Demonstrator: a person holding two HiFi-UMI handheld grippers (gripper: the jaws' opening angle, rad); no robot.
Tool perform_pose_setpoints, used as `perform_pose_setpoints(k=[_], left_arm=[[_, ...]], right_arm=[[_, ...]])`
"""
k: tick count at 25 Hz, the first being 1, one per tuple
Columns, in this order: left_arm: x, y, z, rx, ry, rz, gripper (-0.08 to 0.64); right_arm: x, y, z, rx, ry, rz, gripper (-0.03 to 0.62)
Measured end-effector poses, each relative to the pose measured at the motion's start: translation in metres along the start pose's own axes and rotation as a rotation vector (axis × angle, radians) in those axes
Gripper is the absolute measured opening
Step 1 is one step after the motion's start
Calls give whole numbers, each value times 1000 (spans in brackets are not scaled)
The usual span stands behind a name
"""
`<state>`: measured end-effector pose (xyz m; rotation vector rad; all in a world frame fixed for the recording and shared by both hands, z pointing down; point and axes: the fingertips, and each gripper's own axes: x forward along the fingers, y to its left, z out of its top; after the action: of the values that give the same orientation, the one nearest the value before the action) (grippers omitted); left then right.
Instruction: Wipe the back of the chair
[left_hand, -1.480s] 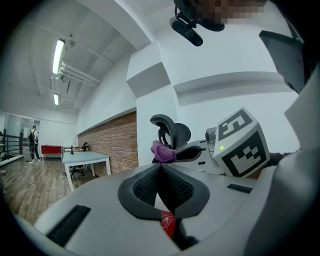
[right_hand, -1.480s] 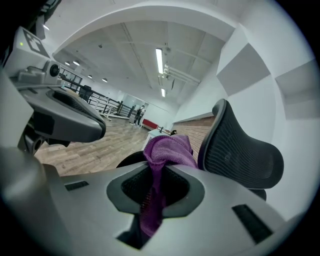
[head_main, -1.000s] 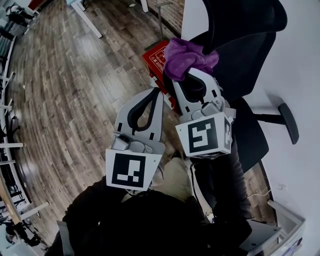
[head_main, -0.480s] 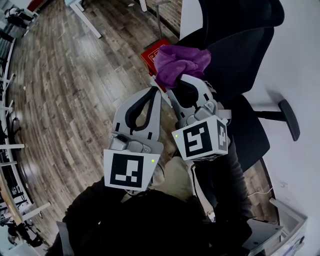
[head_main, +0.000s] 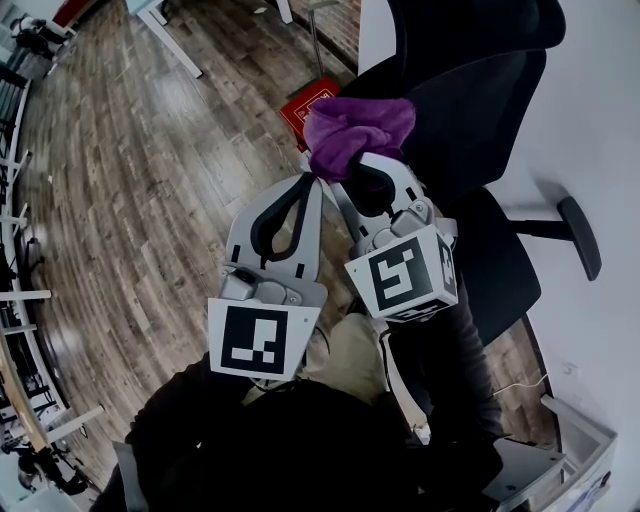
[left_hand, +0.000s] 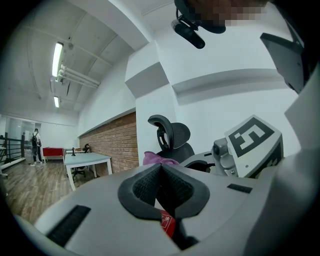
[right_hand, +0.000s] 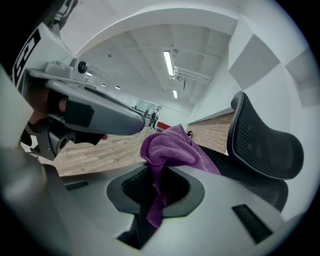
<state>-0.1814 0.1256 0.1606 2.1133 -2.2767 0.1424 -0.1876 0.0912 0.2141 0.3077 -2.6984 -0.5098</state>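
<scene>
Purple cloth (head_main: 357, 136) (in right gripper (head_main: 352, 172))

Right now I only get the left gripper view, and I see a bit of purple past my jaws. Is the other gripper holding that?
Observer: Yes. The right gripper view shows the right gripper shut on the purple cloth, with a strip hanging down between its pads.
Operator: Is the cloth on the chair yet?
Observer: The head view shows it bunched at the near edge of the black chair; I cannot tell if it touches.
Operator: What's the red bit under my jaws?
Observer: In the head view it is a flat red box on the wood floor beside the chair.
</scene>
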Motion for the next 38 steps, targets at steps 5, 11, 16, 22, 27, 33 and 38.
perform_pose_setpoints(k=[5, 11, 16, 22, 27, 33, 38], left_arm=[[10, -6, -7, 1, -7, 27, 9], [25, -13, -11, -4, 15, 61, 9], [31, -20, -4, -31, -16, 82, 9], [36, -21, -6, -32, -4, 97, 9], [41, -24, -7, -34, 0, 93, 9], [50, -30, -7, -28, 0, 88, 9], [56, -34, 1, -16, -9, 79, 9]], right_arm=[[0, -7, -4, 136, -13, 16, 46], [4, -13, -5, 166, -2, 50, 46], [3, -21, -3, 191, -26, 55, 46], [3, -27, -5, 195, -38, 53, 46], [2, -37, -14, 223, -22, 25, 46], [1, -47, -21, 235, -26, 17, 46], [1, -56, -25, 243, -19, 16, 46]])
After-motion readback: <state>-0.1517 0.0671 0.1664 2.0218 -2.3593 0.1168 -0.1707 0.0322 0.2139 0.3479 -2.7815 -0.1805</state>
